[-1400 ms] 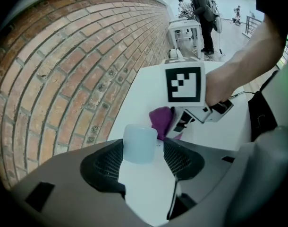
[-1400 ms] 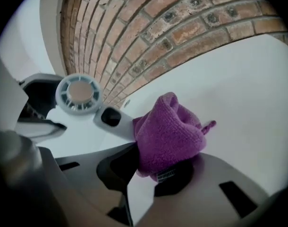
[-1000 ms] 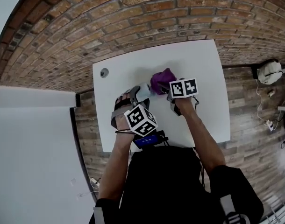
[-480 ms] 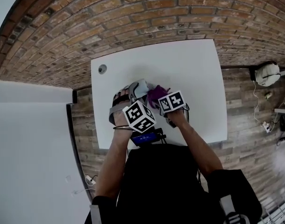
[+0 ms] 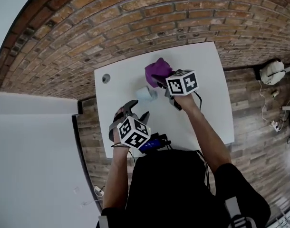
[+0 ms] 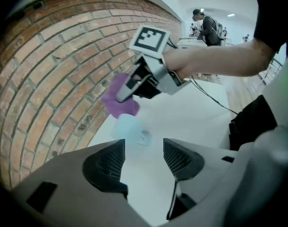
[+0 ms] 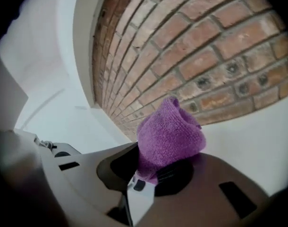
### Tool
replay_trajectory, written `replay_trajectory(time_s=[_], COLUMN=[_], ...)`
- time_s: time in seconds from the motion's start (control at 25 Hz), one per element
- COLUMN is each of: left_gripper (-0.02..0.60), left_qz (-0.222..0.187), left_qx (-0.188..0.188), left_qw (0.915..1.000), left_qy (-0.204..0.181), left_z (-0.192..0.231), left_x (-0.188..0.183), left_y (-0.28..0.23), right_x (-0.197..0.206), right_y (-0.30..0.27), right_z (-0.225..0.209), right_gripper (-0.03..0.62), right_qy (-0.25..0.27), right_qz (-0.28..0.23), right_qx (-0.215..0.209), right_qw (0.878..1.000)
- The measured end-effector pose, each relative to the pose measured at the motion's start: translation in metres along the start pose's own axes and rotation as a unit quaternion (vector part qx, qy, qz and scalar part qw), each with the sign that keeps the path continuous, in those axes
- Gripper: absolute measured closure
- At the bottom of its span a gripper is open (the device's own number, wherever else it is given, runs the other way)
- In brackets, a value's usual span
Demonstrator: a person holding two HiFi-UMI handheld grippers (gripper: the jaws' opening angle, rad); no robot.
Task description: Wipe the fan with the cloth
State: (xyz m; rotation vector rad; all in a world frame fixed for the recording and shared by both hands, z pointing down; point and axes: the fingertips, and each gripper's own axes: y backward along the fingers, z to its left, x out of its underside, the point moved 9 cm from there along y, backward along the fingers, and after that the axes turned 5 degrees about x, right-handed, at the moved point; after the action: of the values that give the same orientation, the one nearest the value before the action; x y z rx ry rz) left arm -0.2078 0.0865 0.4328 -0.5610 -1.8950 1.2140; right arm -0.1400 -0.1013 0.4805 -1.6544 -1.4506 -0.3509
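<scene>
While right gripper [image 5: 162, 82] jaws clamp cloth [image 5: 157, 71], bunch poking forward, left gripper [image 5: 135, 109] jaws apart, empty.

The left hand-held gripper [image 6: 144, 156] points steeply down, jaws apart and empty; the right hand-held gripper [image 7: 151, 167], arm outstretched, pinches the cloth [image 7: 170, 131].

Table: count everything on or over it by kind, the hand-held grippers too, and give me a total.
Hand-held grippers: 2. The left hand-held gripper is open and empty, and the right hand-held gripper is shut on the cloth.
Purple cloth: 1
Pale blue fan: 1
Total: 4
</scene>
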Motion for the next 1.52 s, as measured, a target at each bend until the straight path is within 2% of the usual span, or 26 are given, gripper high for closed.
replay_trajectory(time_s=[0.08,0.2,0.36,0.48,0.64,0.72,0.8,0.92,1.0,1.12,1.24,1.32,1.4,1.52], left_gripper=[0.311,0.311,0.328,0.328,0.328,0.328,0.328,0.328,0.328,0.328,0.328,0.328,0.328,0.328], left_qz=[0.025,0.027,0.019,0.020,0.017,0.016,0.019,0.037,0.050,0.066,0.066,0.064,0.063,0.059], left_qx=[0.036,0.051,0.047,0.037,0.025,0.010,-0.004,0.005,0.000,-0.003,-0.002,-0.005,-0.009,-0.011], left_qw=[0.9990,0.9983,0.9983,0.9986,0.9992,0.9998,0.9995,0.9966,0.9945,0.9920,0.9921,0.9925,0.9927,0.9933], left_qy=[-0.009,0.007,0.028,0.032,0.028,0.010,-0.026,-0.074,-0.092,-0.108,-0.107,-0.104,-0.103,-0.098], left_z=[-0.007,-0.004,0.010,0.024,0.039,0.038,0.030,0.015,0.009,0.005,0.005,0.006,0.007,0.006], left_x=[0.006,0.008,0.009,0.009,0.007,0.000,-0.012,-0.022,-0.021,-0.021,-0.022,-0.021,-0.020,-0.020], left_y=[-0.010,-0.023,-0.026,-0.030,-0.032,-0.019,-0.007,-0.013,-0.019,-0.020,-0.020,-0.020,-0.021,-0.021], right_x=[-0.008,0.000,0.010,0.024,0.060,0.071,0.064,0.031,0.017,0.033,0.055,0.062,0.074,0.103], right_y=[-0.016,-0.033,-0.021,-0.005,0.013,0.025,0.038,0.048,0.042,0.022,0.017,0.016,0.009,-0.005], right_z=[0.015,0.025,0.022,0.023,0.023,0.014,0.009,0.027,0.045,0.051,0.043,0.035,0.023,0.001], right_gripper=[0.522,0.522,0.522,0.522,0.522,0.522,0.522,0.522,0.522,0.522,0.522,0.522,0.522,0.522], right_qy=[0.050,0.082,0.029,-0.006,-0.088,-0.126,-0.144,-0.123,-0.090,-0.072,-0.123,-0.136,-0.130,-0.133], right_qz=[0.024,0.069,0.066,0.054,0.037,0.026,-0.006,-0.063,-0.065,-0.029,-0.055,-0.070,-0.046,0.043], right_qx=[-0.031,-0.054,-0.061,-0.047,-0.021,0.013,0.019,-0.044,-0.073,-0.051,-0.043,-0.035,-0.015,0.018], right_qw=[0.998,0.993,0.996,0.997,0.995,0.992,0.989,0.989,0.991,0.996,0.990,0.988,0.990,0.990])
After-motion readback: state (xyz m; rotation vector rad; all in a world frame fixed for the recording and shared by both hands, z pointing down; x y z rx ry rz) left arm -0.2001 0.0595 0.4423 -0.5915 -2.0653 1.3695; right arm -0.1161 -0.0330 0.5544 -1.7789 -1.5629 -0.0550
